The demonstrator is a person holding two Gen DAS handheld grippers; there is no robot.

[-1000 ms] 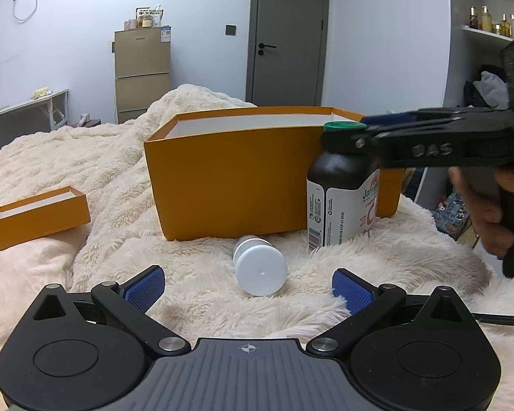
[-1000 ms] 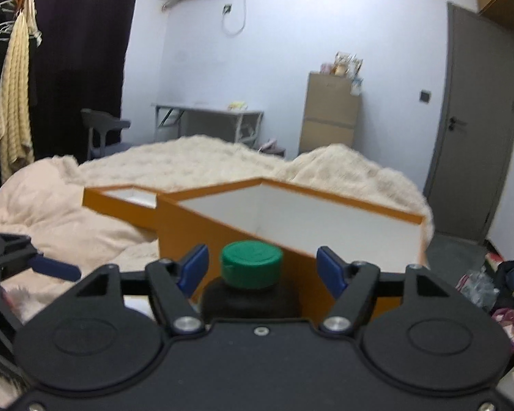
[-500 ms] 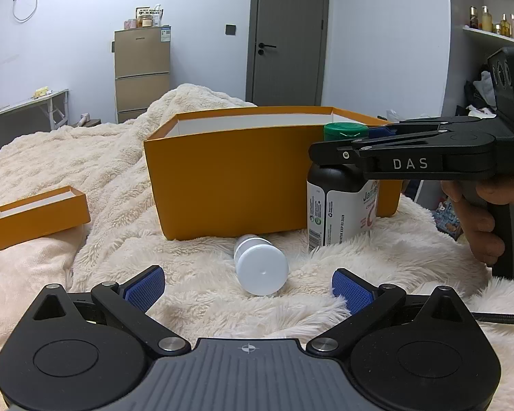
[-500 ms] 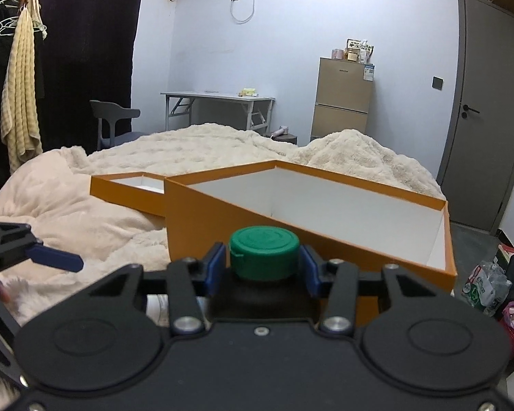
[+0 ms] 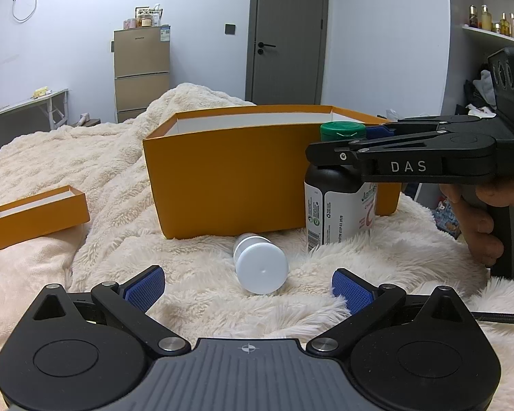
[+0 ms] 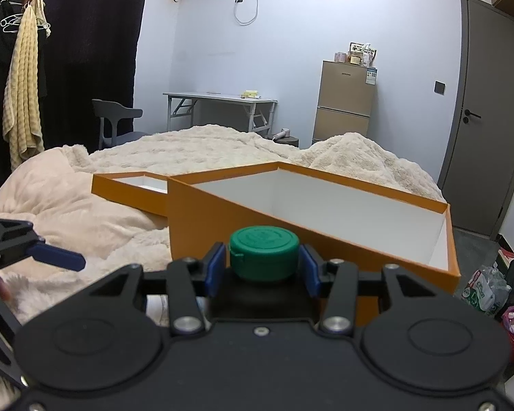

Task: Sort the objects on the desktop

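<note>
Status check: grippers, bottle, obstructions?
Right gripper shut on dark bottle's green cap. Left gripper open, empty. Orange box directly behind; white bottle lying nearby.

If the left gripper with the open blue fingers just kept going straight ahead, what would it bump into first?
Probably the white bottle lying on the fluffy blanket, right ahead of the open left gripper. The orange box stands farther back.

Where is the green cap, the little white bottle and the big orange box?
green cap (image 6: 264,251): right wrist view, front of the cap.
little white bottle (image 5: 261,267): left wrist view, its round flat end.
big orange box (image 5: 229,178): left wrist view, front wall.
</note>
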